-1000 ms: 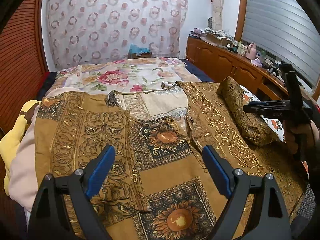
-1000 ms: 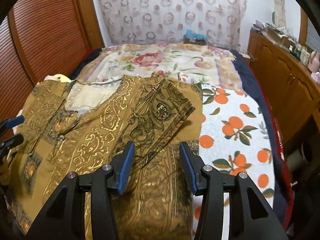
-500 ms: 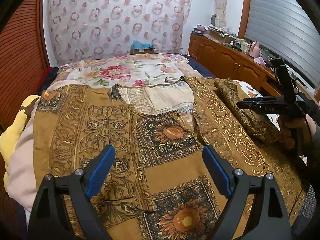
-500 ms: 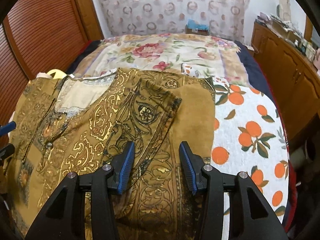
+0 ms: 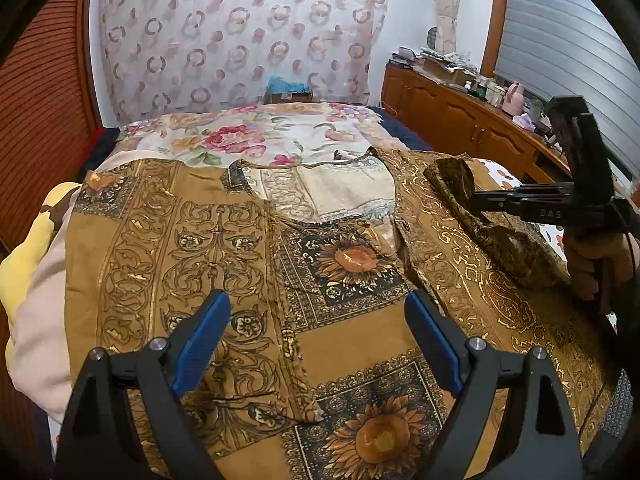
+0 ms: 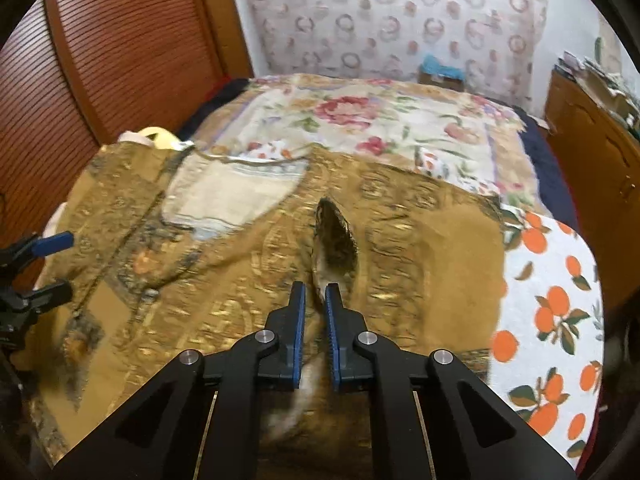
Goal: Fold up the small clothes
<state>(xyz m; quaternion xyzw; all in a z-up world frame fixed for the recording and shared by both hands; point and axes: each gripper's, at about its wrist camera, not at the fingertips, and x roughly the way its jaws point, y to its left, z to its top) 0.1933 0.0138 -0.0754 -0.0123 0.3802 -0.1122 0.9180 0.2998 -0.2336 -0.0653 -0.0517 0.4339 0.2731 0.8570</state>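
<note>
A brown shirt with gold scrolls and sunflower squares point(image 5: 340, 260) lies spread front-up on the bed, neckline away from me. My left gripper point(image 5: 316, 312) hovers open over its lower front with nothing between its pads; in the right wrist view it shows at the left edge point(image 6: 56, 264). My right gripper point(image 6: 315, 294) is closing, and its blue pads pinch the shirt's right sleeve point(image 6: 336, 240), which stands up in a bunched peak. In the left wrist view the sleeve point(image 5: 496, 232) lies folded over the shirt's right side under that gripper point(image 5: 476, 202), held by a hand point(image 5: 600, 256).
A floral bedsheet point(image 5: 260, 140) covers the far half of the bed and an orange-print towel point(image 6: 560, 300) lies right of the shirt. A yellow cloth point(image 5: 36, 232) hangs off the left edge. A slatted wooden door point(image 6: 100, 60) stands left, a cluttered wooden cabinet point(image 5: 460, 120) right.
The right gripper's jaws have gone from half open to nearly together with the sleeve caught between them, and the sleeve now stands bunched. The left gripper has stayed put.
</note>
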